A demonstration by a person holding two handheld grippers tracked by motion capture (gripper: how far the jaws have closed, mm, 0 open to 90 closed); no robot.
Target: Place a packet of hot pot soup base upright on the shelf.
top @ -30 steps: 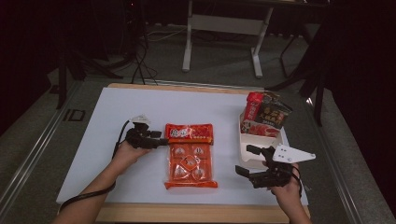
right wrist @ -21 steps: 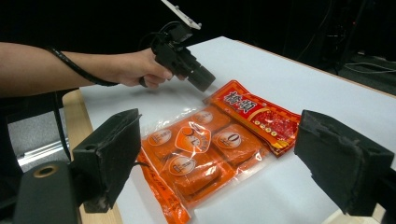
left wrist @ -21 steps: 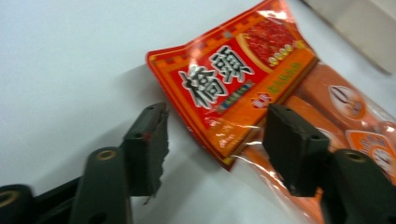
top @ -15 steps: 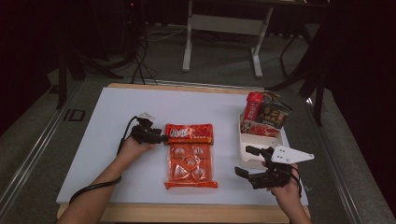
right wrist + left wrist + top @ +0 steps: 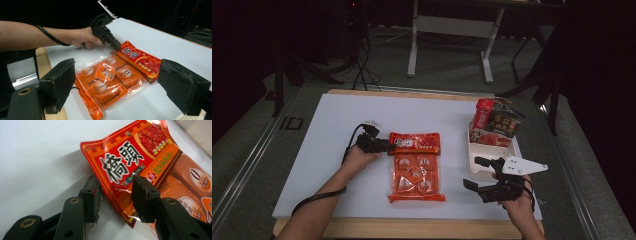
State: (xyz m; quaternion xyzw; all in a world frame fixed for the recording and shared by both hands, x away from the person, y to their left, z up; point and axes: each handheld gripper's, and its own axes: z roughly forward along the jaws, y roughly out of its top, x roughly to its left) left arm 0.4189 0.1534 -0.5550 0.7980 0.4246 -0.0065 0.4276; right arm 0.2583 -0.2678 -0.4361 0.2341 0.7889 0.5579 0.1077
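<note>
The orange-and-red snack bag (image 5: 416,161) lies flat at the centre of the white table (image 5: 312,130) in the high view, its red header band toward the top of the frame and its clear lower part showing several orange inner packets. In the left gripper view the header reads in large black Chinese characters, apparently "橋頭" (the smaller yellow and blue lettering beside it is too fine to read), and a round label on an inner packet carries a large "0". The left gripper (image 5: 387,146), at centre-left of the high view, has its tips at the header's left corner; its jaws have just been closing, and the left gripper view shows that corner of the bag lifted between them, one pad (image 5: 143,197) over the printed face and the other beneath, with a gap remaining, so no firm grip is evident. The right gripper (image 5: 476,173) sits at lower right of the high view, jaws standing wide apart and holding nothing, just beside a white tray (image 5: 482,167). The tray holds more red and dark snack packs (image 5: 494,122) standing upright at its far end; their print is illegible.
</note>
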